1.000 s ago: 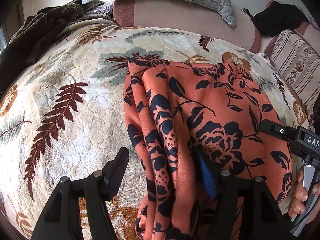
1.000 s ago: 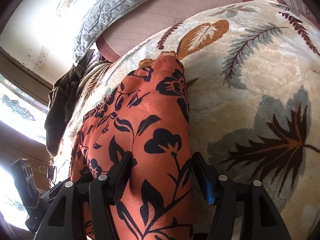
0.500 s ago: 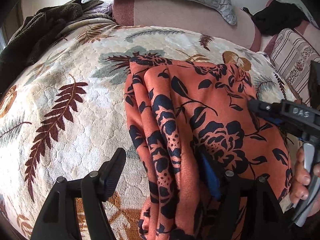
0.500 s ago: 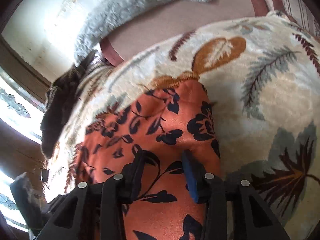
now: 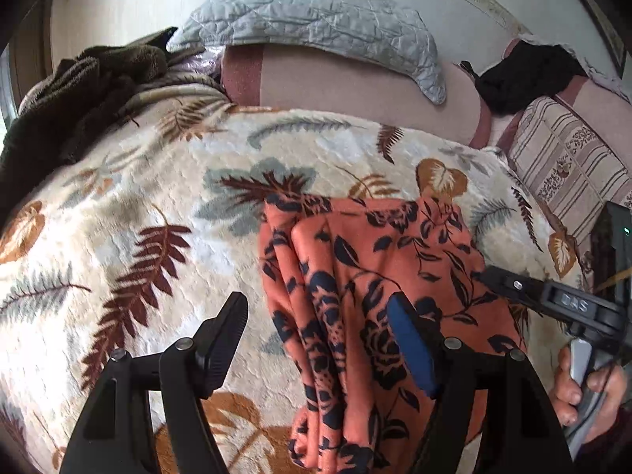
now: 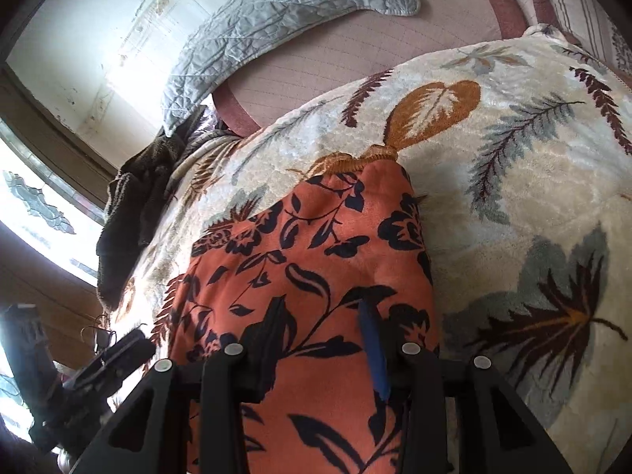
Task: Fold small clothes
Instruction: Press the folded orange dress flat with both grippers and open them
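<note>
An orange garment with a dark floral print point(image 5: 379, 276) lies on the leaf-patterned blanket point(image 5: 130, 213); it also shows in the right wrist view point(image 6: 316, 252). Its left side is bunched in long folds. My left gripper point(image 5: 316, 324) is open, its jaws astride those folds near the garment's near edge. My right gripper point(image 6: 326, 316) hovers over the garment's right part with its jaws narrowed but still apart, cloth between them. The right gripper also shows at the right of the left wrist view point(image 5: 553, 296), held by a hand.
A grey quilted cover point(image 5: 316, 19) lies on the pink headboard cushion point(image 5: 335, 79). A dark brown cloth pile point(image 5: 71, 94) sits at the far left, a black cloth point(image 5: 525, 75) and striped pillow point(image 5: 568, 162) at the far right.
My right gripper's jaws have narrowed over the garment and it has moved further along it. My left gripper has drawn back slightly, still open.
</note>
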`<action>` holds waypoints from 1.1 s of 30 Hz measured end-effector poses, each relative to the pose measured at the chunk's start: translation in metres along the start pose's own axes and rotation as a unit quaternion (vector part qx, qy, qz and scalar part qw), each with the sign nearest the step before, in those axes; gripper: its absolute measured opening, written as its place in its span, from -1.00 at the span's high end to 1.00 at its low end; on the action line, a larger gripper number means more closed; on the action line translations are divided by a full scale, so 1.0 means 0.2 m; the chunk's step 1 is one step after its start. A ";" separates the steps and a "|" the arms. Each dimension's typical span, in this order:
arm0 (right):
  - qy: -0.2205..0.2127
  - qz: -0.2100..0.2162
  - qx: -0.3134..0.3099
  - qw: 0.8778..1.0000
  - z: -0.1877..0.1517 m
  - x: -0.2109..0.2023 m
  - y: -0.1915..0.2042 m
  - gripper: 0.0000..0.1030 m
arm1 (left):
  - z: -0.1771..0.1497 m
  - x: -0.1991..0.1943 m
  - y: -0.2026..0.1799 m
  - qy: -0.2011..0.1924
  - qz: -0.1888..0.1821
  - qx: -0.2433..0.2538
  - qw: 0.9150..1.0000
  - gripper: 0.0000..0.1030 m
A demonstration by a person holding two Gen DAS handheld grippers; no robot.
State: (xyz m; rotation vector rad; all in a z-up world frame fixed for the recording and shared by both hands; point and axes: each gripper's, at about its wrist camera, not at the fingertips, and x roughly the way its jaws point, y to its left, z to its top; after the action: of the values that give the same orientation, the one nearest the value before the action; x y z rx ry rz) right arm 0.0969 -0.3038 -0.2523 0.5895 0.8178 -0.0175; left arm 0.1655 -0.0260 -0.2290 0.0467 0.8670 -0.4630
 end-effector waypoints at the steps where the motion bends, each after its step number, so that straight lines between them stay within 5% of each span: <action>1: -0.002 0.005 -0.006 1.000 -0.01 -0.04 0.02 0.18 | 0.02 0.02 0.01 -0.001 0.016 0.001 1.000 -0.45; 8: 0.013 0.040 -0.029 0.999 -0.18 -0.18 0.12 0.18 | 0.09 0.35 0.07 0.065 0.080 -0.002 0.995 -0.45; 12: 0.070 0.033 -0.019 0.997 -0.28 -0.11 0.10 0.18 | 0.05 0.40 0.05 0.076 0.109 0.024 0.991 -0.46; 15: 0.105 0.016 -0.009 0.994 -0.33 -0.03 0.05 0.25 | 0.06 0.37 0.08 0.079 0.099 0.008 0.992 -0.46; 23: 0.058 0.061 -0.047 0.995 -0.39 -0.19 0.15 0.20 | -0.02 -0.01 0.03 0.011 0.013 0.011 1.000 -0.45; 26: 0.054 0.034 -0.059 0.996 -0.41 -0.18 0.17 0.20 | -0.09 -0.03 -0.05 0.013 0.028 0.039 0.999 -0.45; 28: 0.072 -0.004 -0.055 0.996 -0.43 -0.10 0.15 0.23 | -0.17 0.04 -0.07 0.048 0.046 0.052 0.996 -0.45; 30: 0.078 -0.014 -0.055 0.995 -0.43 -0.05 0.14 0.22 | -0.24 0.13 -0.06 0.082 0.064 0.051 0.993 -0.46; 33: 0.073 -0.015 -0.067 0.995 -0.42 -0.08 0.18 0.14 | -0.24 0.12 -0.03 0.076 0.059 0.030 0.995 -0.47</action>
State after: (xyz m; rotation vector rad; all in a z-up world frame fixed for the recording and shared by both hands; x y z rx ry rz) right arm 0.0371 -0.2335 -0.2689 0.4545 0.9610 0.0537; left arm 0.1424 -0.0289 -0.2772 0.1902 0.9944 -0.3783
